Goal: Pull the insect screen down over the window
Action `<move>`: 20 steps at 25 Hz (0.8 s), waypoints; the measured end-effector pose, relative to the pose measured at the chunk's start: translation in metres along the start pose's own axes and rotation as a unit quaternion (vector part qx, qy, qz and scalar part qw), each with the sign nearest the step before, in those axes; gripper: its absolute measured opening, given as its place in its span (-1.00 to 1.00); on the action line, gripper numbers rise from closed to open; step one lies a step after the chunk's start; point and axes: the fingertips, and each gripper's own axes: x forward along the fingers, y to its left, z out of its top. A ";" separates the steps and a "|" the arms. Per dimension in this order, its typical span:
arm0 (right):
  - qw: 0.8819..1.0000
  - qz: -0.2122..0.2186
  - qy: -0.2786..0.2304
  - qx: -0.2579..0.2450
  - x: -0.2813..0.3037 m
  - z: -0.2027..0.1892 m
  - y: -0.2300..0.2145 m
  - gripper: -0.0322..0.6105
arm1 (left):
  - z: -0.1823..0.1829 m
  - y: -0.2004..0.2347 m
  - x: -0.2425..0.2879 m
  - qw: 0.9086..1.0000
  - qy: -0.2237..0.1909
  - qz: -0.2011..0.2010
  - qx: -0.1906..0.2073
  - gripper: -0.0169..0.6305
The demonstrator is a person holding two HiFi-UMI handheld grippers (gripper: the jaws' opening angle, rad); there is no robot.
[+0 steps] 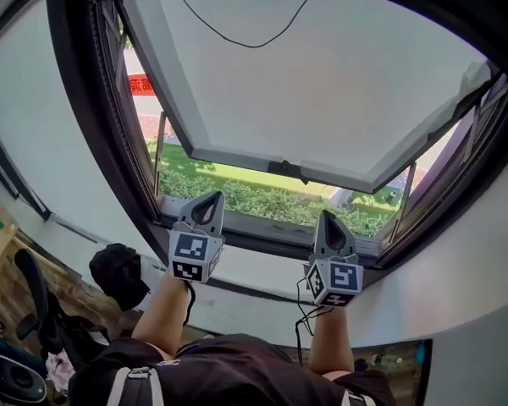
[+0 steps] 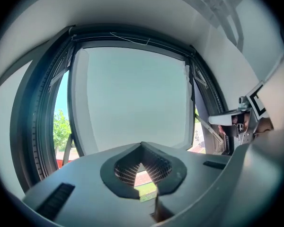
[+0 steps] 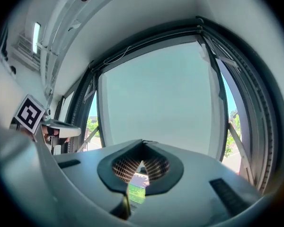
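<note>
While held up before the window frame (image 1: 83,108), grips nothing on either side. Find left gripper (image 1: 210,200) and right gripper (image 1: 328,220) side by side just inside the frame's lower rail, tips pointing toward the frame's top. Judge this a ready posture ahead of a reach, not a working one, since nothing to pull sits at lower-rail level.

Read left gripper as pressed fully together and empty; past the tips, see only grass outside the frame. Read right gripper the same: pressed together, pinching nothing, touching neither frame nor sash.

Locate the sash (image 1: 322,100) swung outward from the frame's top, with its handle (image 1: 289,170) on the lower edge, above both grippers. Note the lower part of the frame left open to the hedge (image 1: 262,197) beyond, with no mesh across it.

Place the insect screen by inference only: not drawn over the opening, presumably retracted at the frame's top; cannot confirm, as no view shows mesh. Note a thin black cord (image 1: 254,46) hanging in a loop from the frame's top rail, well above both grippers. Treat as the likely pull for the screen.

Expect the next move to need one gripper spread, lifted to the loop, closed on it, then drawn toward the lower rail. Guard against so thin a cord slipping between the pads.
</note>
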 end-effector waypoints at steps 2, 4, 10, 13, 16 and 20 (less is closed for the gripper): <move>0.999 -0.011 0.003 -0.040 0.002 0.002 0.000 -0.89 | 0.002 0.006 0.004 0.999 0.002 -0.008 0.041 -0.93; 0.995 -0.021 0.007 -0.098 0.003 0.005 0.000 -0.89 | 0.000 0.010 0.009 0.994 0.012 -0.010 0.110 -0.93; 0.907 -0.064 0.098 -0.404 0.010 -0.006 -0.016 -0.89 | -0.001 0.020 0.023 0.925 0.054 0.019 0.375 -0.92; 0.849 -0.091 0.135 -0.502 0.011 -0.006 -0.034 -0.89 | 0.003 0.031 0.030 0.883 0.077 0.038 0.462 -0.91; 0.833 -0.103 0.131 -0.527 0.006 0.005 -0.047 -0.88 | 0.007 0.035 0.034 0.871 0.069 0.037 0.484 -0.89; 0.831 -0.105 0.116 -0.534 0.000 0.023 -0.060 -0.88 | 0.022 0.044 0.036 0.869 0.054 0.038 0.490 -0.75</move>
